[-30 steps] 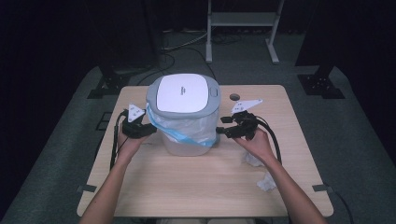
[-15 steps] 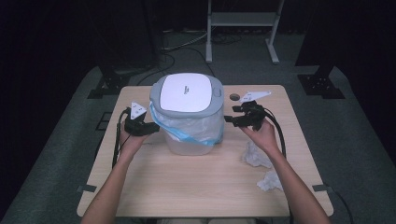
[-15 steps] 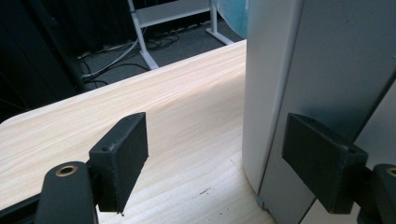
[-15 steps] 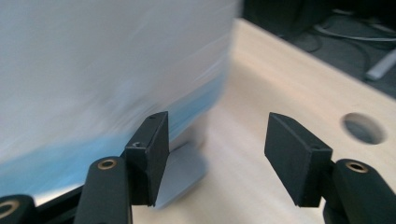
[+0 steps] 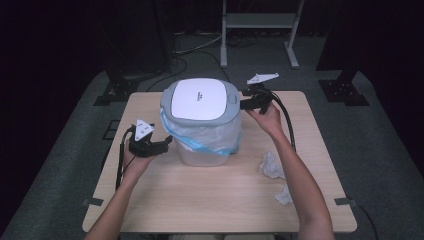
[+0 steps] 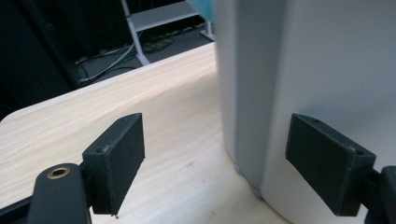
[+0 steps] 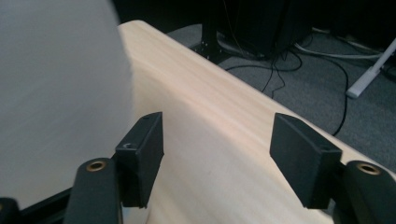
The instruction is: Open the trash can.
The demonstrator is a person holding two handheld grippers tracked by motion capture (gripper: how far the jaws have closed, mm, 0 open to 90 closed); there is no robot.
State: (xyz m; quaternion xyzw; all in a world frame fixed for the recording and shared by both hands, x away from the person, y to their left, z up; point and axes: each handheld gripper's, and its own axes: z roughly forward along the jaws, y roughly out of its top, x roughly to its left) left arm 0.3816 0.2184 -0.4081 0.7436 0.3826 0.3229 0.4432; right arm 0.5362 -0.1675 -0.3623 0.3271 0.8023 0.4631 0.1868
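Bin, a small white plastic one with a grey-rimmed swing lid, stands on the table a little behind its middle. A blue-edged liner bag spills out from under the lid rim and hangs down the bin's near side.

The left claw sits low at the bin's left flank, jaws spread wide and holding nothing; in the left gripper view one pad is right against the bin's pale wall and the other pad hangs over bare wood. The right claw is up by the lid rim on the bin's right, also released, with the bin's wall just beside one finger.

Two crumpled paper wads lie to the bin's right, nearer the person.

Judging by its look, the bin is light and stiff, with smooth walls that could slip between hard pads. The lid likely tilts if pressed. The grey rim seems the surest hold; the thin liner would tear or slide.
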